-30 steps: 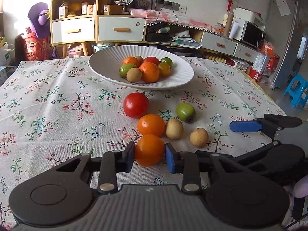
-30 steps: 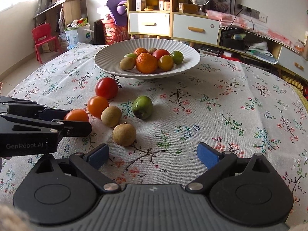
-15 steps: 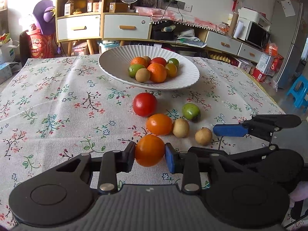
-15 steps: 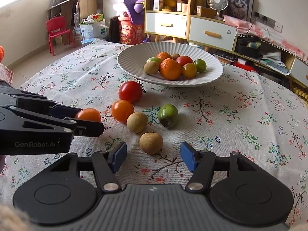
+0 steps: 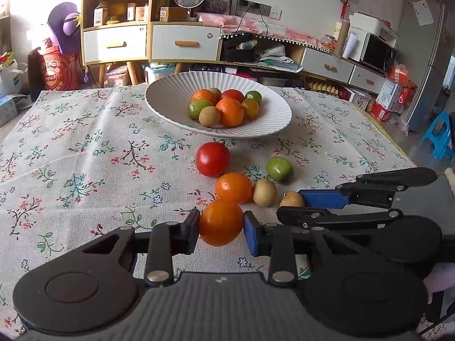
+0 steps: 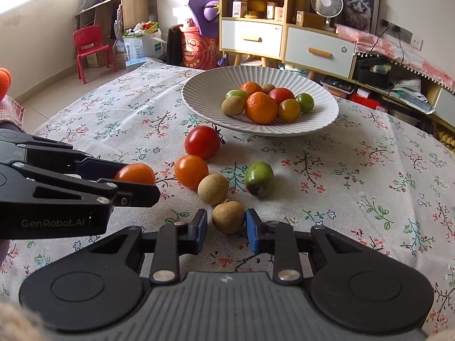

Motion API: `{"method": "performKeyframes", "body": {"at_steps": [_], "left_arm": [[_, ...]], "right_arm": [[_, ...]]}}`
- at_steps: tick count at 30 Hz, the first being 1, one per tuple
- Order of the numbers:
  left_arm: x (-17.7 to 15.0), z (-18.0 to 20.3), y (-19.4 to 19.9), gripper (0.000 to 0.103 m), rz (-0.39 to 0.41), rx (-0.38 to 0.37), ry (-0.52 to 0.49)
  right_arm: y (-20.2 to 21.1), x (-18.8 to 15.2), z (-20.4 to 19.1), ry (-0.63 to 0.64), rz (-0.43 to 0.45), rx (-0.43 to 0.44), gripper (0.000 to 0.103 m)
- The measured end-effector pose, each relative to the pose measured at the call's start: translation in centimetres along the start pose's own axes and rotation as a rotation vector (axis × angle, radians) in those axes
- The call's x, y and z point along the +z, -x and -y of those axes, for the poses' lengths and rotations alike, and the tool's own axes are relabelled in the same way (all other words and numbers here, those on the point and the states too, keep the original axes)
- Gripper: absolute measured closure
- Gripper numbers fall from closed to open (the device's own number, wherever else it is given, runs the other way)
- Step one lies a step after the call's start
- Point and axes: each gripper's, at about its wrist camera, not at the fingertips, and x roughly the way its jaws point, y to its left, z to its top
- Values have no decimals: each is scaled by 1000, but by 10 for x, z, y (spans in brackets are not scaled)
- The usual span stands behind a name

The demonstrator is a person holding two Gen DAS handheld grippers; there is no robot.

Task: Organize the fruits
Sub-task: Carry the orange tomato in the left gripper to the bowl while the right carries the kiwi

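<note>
A: Well, what sits nearest, counting out toward the bowl (image 5: 170,108)?

B: The left gripper (image 5: 221,228), clamped on an orange tomato (image 5: 221,222), farthest from the bowl.

A: And the right gripper (image 6: 226,224)?

B: Its pads have come together around a brown longan (image 6: 228,217). The right pad touches it; on the left a thin gap seems to show, so I call it gripped but barely.

A: Closer to the bowl?

B: A second orange tomato (image 5: 233,187) with another longan (image 5: 264,192) just beside it. Then a green fruit (image 5: 279,168), and a red tomato (image 5: 212,159) just short of the bowl's rim.

A: All loose on the cloth (image 5: 85,156)?

B: Yes, on the flowered cloth. The white ribbed bowl itself holds two oranges, a red tomato, green fruits, a yellowish one and brown longans, heaped at its middle.
</note>
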Motion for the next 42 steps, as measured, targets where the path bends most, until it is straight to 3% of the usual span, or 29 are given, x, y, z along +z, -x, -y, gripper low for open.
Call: {"method": "performKeyframes", "body": {"at_steps": [9,23,28,35,42], "left_arm": [[8,-1,8,80,26,-20,12],[30,2,13,80,87,-19,-22],[50,-14,-4,80,89,17,-34],[84,-37,-37,80,99,-6,-8],[106,-46,-71,80,85,-14,-53]], "right_arm": [[9,4,5,-31,14,29,80],[25,33,29,-105,123,4,80],[16,42,43,-104,145,-5,80],[-5,59,62,-89,146,-14,80],[-36,87,77,-91,155,-24,80]]}}
